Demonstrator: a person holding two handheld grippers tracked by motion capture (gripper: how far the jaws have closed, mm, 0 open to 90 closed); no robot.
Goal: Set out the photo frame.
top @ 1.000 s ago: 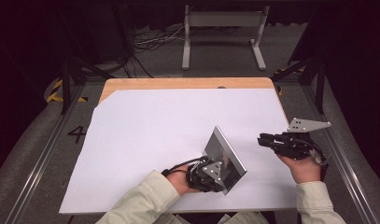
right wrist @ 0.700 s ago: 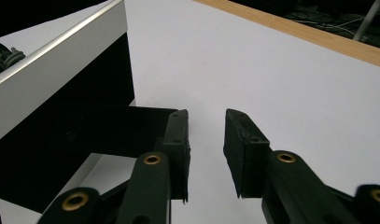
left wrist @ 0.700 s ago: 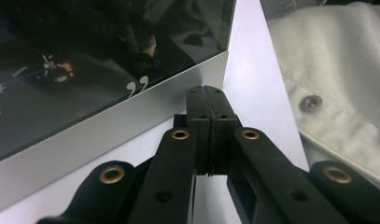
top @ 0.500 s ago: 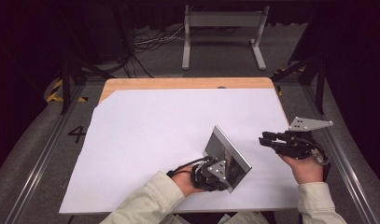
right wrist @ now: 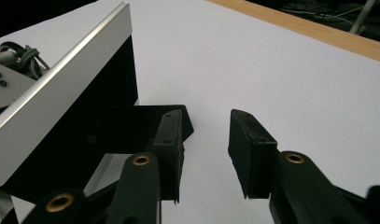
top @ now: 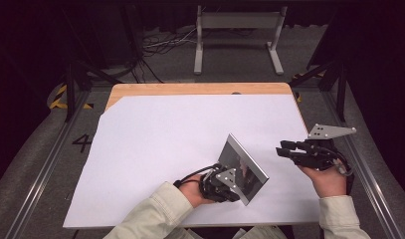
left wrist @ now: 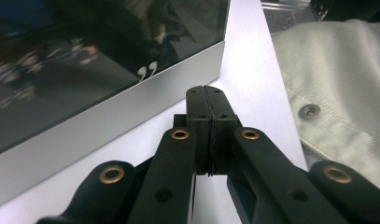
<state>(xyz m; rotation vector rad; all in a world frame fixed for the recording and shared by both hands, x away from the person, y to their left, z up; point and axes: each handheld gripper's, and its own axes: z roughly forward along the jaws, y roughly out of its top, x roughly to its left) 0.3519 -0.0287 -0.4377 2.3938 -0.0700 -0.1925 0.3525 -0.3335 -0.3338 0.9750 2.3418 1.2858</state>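
Fingers of the right gripper (top: 284, 149) have just been spreading, nothing between them, beside the tilted silver-framed panel (top: 243, 166) on the white surface (top: 155, 144); left gripper (left wrist: 207, 98) stays closed, empty, propping it.

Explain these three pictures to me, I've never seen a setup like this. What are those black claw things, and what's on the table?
A person holds a black two-jaw tool in each hand. One picture looks down from above; the other two come from cameras riding on each tool. A white sheet covers the wooden table, and a silver-edged dark glossy panel stands tilted on it. The left gripper is shut beside the panel. The right gripper has just been opening, empty.
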